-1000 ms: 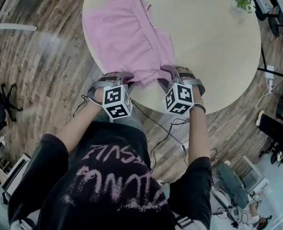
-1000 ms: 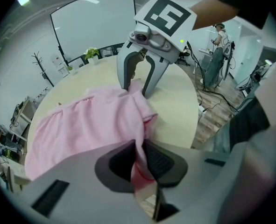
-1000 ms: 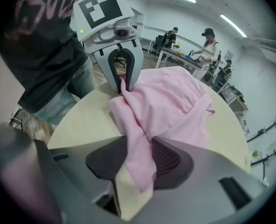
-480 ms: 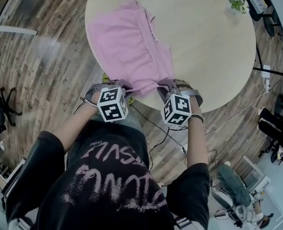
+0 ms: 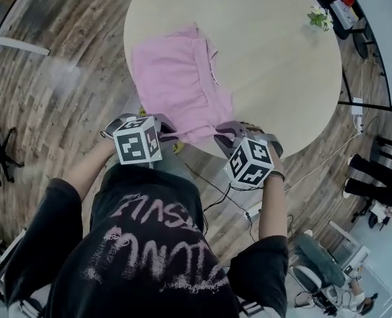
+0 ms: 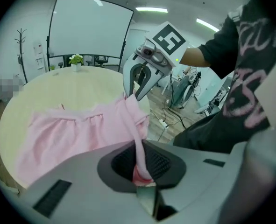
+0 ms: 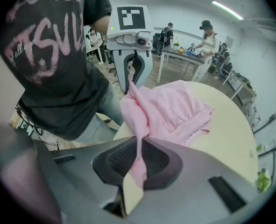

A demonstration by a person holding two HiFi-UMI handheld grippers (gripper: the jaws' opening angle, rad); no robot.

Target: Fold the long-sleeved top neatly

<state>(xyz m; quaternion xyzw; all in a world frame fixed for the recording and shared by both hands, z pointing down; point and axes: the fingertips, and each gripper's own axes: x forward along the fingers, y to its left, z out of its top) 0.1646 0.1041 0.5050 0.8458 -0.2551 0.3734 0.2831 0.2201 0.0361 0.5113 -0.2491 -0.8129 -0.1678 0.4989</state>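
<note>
A pink long-sleeved top point(image 5: 179, 85) lies on the round beige table point(image 5: 275, 78), its near hem lifted off the table's front edge. My left gripper point(image 5: 161, 126) is shut on the hem's left corner, and pink cloth point(image 6: 138, 148) runs between its dark pads. My right gripper point(image 5: 223, 132) is shut on the hem's right corner, with the cloth point(image 7: 138, 157) pinched between its pads. Each gripper view shows the other gripper: the right one point(image 6: 135, 94) and the left one point(image 7: 128, 85), each with the fabric in its jaws.
Two small potted plants point(image 5: 317, 18) stand at the table's far side. Cables point(image 5: 215, 191) trail over the wooden floor below my hands. An office chair base point(image 5: 0, 141) is at the left; people work at a desk point(image 7: 189, 52) in the background.
Both grippers have closed on the hem's corners and risen, lifting the near edge of the top off the table.
</note>
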